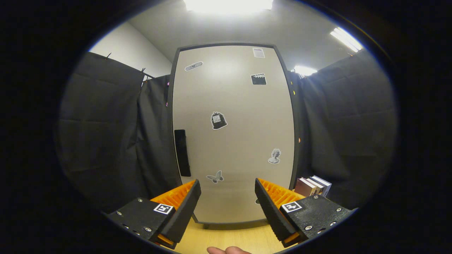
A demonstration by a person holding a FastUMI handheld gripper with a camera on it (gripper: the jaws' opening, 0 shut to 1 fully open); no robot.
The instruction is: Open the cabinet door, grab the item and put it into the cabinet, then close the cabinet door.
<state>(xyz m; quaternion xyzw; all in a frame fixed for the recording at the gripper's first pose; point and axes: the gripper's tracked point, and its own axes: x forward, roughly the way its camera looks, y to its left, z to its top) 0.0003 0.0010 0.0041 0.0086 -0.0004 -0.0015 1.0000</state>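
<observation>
The hand-held gripper (227, 197) is wide open and holds nothing. Beyond its fingers stands the shut cabinet (233, 134), handle (182, 152) ahead-left. Books (312, 186) stand ahead-right.

The cabinet door (233, 141) looks smooth and matt, with a faint sheen near its top and flat paper-like stickers (218, 120) on it; its handle (182, 152) is matt; the tabletop (226, 238) shows pale wood grain; the gripper (227, 197), fingers apart, has ribbed pads (279, 193).
</observation>
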